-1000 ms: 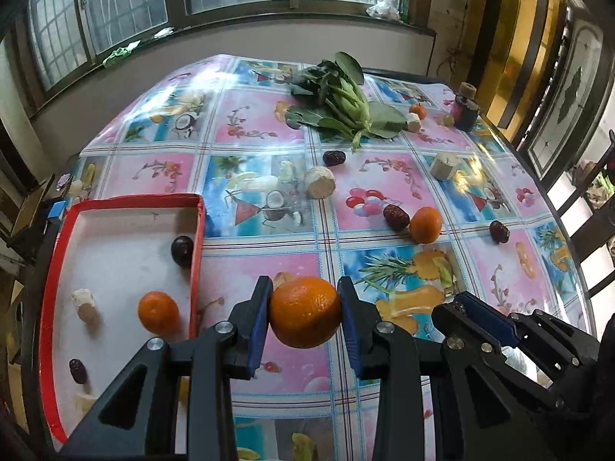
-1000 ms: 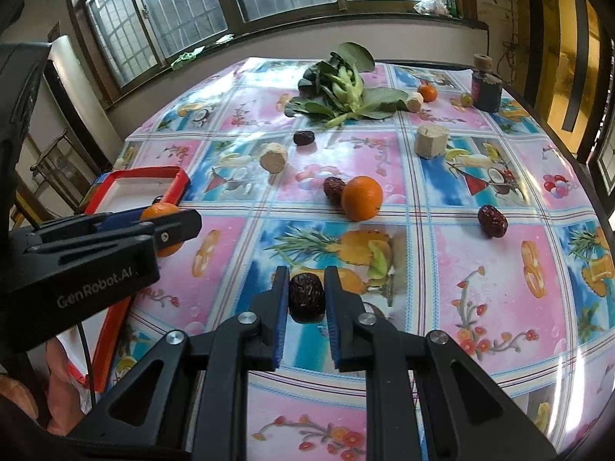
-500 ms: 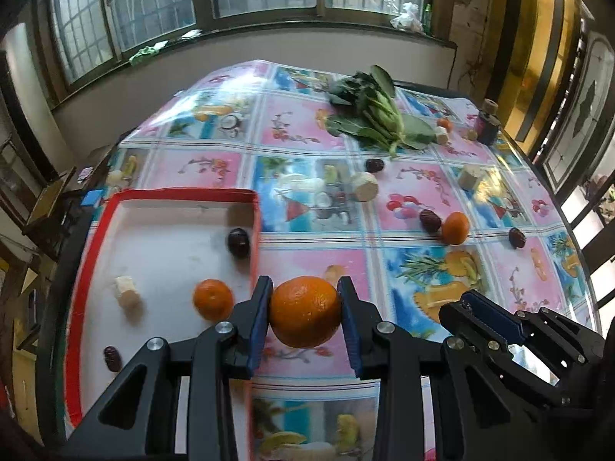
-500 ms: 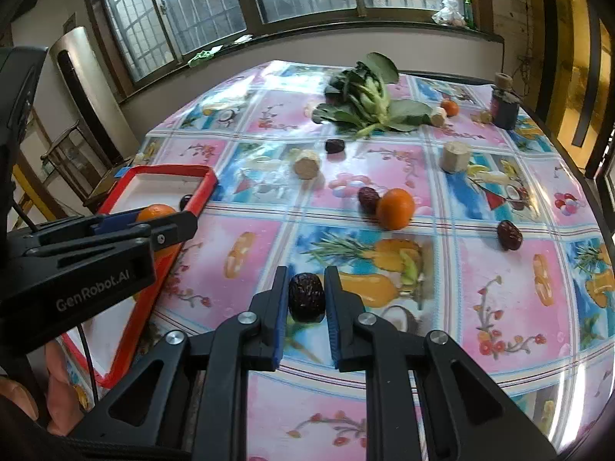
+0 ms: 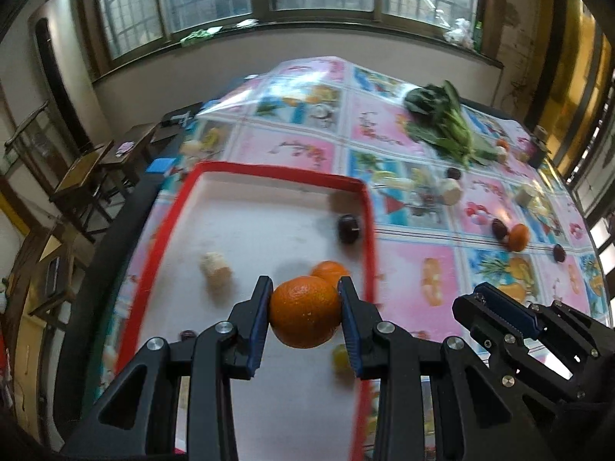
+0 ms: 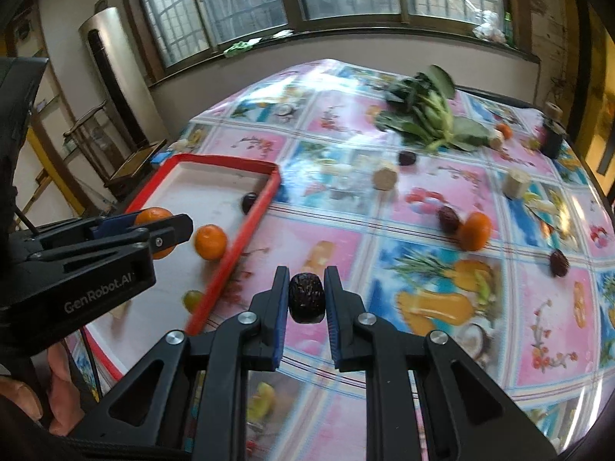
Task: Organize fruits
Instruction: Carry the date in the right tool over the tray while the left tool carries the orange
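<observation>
Hovering over the red-rimmed tray, left tongs clamp an orange, dimpled and bright; right tongs close on a wrinkled dark date above the table, just beside the tray's right rim. Tray floor is white and mostly bare; it holds a second orange, a dark plum, a pale banana chunk, and small pieces near the front, blurred. Loose on the table: another orange, dates, cut chunks and greens toward the far edge.
</observation>
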The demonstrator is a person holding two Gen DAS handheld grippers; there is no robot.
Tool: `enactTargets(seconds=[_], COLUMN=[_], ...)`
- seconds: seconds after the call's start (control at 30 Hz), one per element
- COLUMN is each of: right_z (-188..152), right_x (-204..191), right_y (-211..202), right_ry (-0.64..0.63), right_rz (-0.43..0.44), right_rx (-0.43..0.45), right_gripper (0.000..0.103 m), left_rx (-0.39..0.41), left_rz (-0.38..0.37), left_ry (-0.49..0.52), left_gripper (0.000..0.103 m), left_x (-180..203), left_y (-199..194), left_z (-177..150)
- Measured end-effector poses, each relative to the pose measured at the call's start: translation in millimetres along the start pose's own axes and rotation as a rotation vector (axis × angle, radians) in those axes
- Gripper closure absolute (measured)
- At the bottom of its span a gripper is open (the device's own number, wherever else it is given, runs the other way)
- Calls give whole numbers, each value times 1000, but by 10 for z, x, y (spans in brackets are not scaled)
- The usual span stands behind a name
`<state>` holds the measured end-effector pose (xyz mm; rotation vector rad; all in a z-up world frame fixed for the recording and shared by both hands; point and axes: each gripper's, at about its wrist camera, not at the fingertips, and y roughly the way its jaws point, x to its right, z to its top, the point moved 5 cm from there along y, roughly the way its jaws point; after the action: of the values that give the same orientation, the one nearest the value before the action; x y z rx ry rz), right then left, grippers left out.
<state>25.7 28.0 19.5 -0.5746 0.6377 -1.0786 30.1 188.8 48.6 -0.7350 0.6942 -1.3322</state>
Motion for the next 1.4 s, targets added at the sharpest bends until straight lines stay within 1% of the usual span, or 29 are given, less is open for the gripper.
enactTargets(seconds=[0.3,0.57,0.77,1.03,1.23,1.4], right_z=[137,190,179,102,23,-29], right_x=[-574,-923,-1101,-1219,-1315,-1369], right_y=[222,449,577,745,830,859], right_ry=[-87,-136,-161,-183,-206,-215], right_rz=[59,93,111,116,114,114], right_rx=[-13,-41,-63,-106,-136,-148], right_gripper=[83,83,83,83,83,83], left_rx=[-29,-48,-71,-91,-98,-95], left_rz=[41,59,57,44,26,13], left_ry=[-59,-90,-105,-135,-118,-123], left_gripper=[69,69,69,69,69,69], left_x=[-444,-701,-830,-971,-970,-985], left_y=[117,207,281,323,350,370], left_z=[-82,-151,-274,-352,-410,-403])
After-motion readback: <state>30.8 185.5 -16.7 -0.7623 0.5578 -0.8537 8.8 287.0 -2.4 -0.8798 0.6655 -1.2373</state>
